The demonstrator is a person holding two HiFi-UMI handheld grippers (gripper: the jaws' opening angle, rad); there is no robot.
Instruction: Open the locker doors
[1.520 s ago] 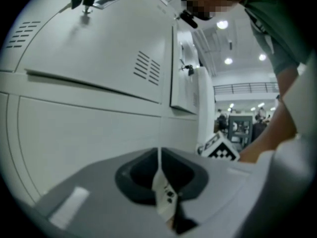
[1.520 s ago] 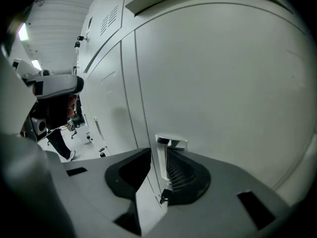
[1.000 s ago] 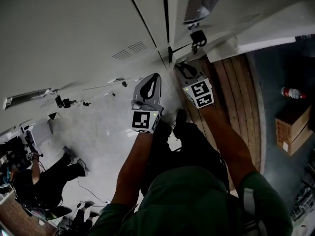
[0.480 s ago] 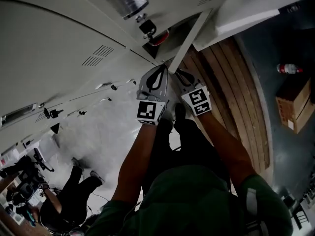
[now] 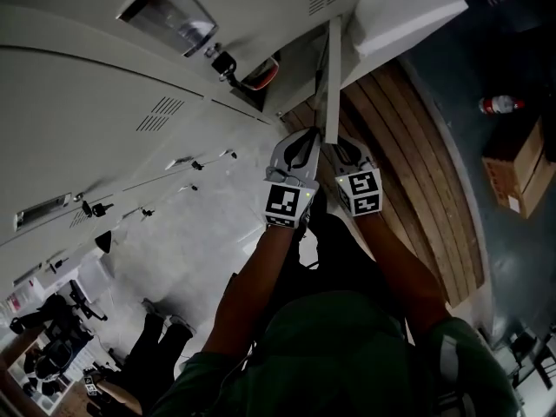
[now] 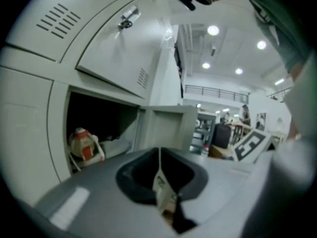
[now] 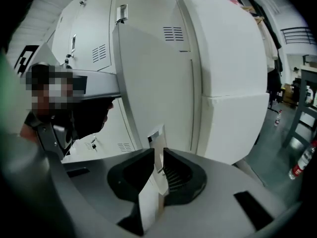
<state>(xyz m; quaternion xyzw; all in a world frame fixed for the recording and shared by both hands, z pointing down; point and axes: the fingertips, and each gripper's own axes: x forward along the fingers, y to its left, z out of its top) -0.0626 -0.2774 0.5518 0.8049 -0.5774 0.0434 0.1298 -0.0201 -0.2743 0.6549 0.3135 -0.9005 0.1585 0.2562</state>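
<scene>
The door (image 5: pixel 328 76) of one locker is standing open, seen edge-on from the head view, and both grippers are meeting at its lower end.

The right gripper (image 5: pixel 350 152) is lying just right of the door. Its jaws are closing on the door's thin free edge, which is passing between them as a pale plate in the right gripper view (image 7: pixel 154 155). The door's flat face (image 7: pixel 153 73) is rising straight ahead of this gripper.

The left gripper (image 5: pixel 301 148) is lying just left of the door, close beside its edge. Its jaws (image 6: pixel 159 175) are pressing together, with only a thin pale strip showing in the seam; what that strip is cannot be told. The left gripper view is showing the door (image 6: pixel 168 128) ahead of these jaws rather than between them.

Left of the door, the locker's compartment (image 6: pixel 106 120) is lying exposed, and a red and white object (image 6: pixel 84 145) is sitting inside it. Right of the door, wooden boards (image 5: pixel 408 146) are running along the floor, and beyond them a cardboard box (image 5: pixel 517 168) is standing well apart from the door.
</scene>
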